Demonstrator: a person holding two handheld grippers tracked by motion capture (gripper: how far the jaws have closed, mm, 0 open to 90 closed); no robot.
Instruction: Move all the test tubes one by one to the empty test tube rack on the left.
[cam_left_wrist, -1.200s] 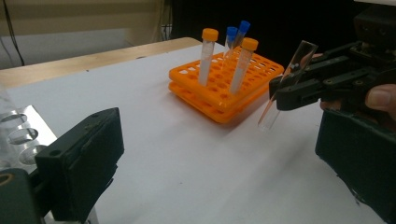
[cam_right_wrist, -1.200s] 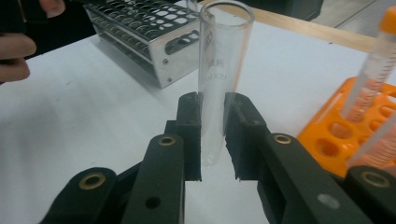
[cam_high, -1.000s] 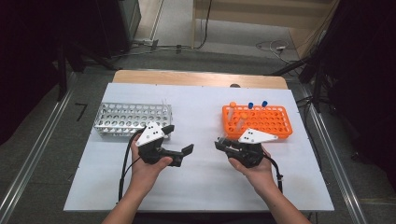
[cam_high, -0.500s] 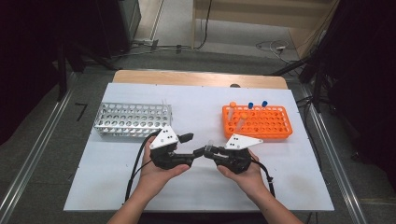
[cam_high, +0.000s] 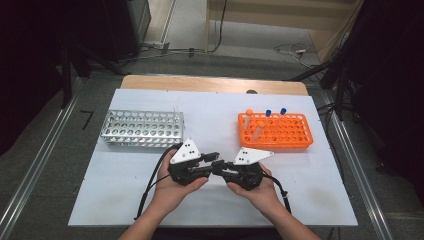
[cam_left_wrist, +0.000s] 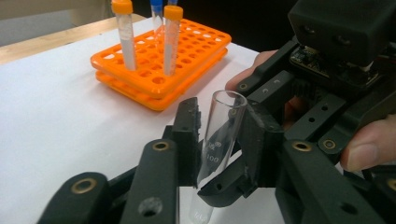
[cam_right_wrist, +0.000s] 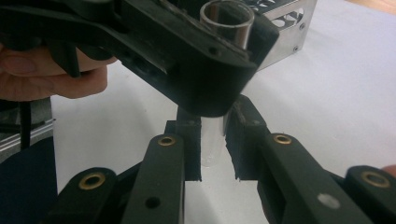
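Near the front middle of the table (cam_high: 125, 200), a clear glass tube (cam_left_wrist: 219, 135) stands roughly upright, open mouth up, between the two tongs where they meet tip to tip. From the left gripper view, the left tongs (cam_left_wrist: 219, 140) have just been closing and now press their black pads on the upper part of the tube, with printed marks showing on the glass between them. From the right gripper view, the right tongs (cam_right_wrist: 215, 140) clamp the lower part of the same tube, under the left tongs, so both pairs grip it at once. From above, the left tongs (cam_high: 214, 159) and the right tongs (cam_high: 222, 167) point at each other, each held in a hand, left hand (cam_high: 172, 187) and right hand (cam_high: 257, 192), with grey three-cornered plates on top and black cables trailing toward the near edge. Farther out, to the far right, an orange rack (cam_high: 277, 131) holds two orange-capped tubes (cam_left_wrist: 123, 32) and two blue-capped tubes (cam_high: 268, 113), all upright. To the far left lies a metal rack (cam_high: 142, 129) with rows of round holes, well apart from the orange one. White sheet covers the table, and a strip of bare wood shows along its far edge.
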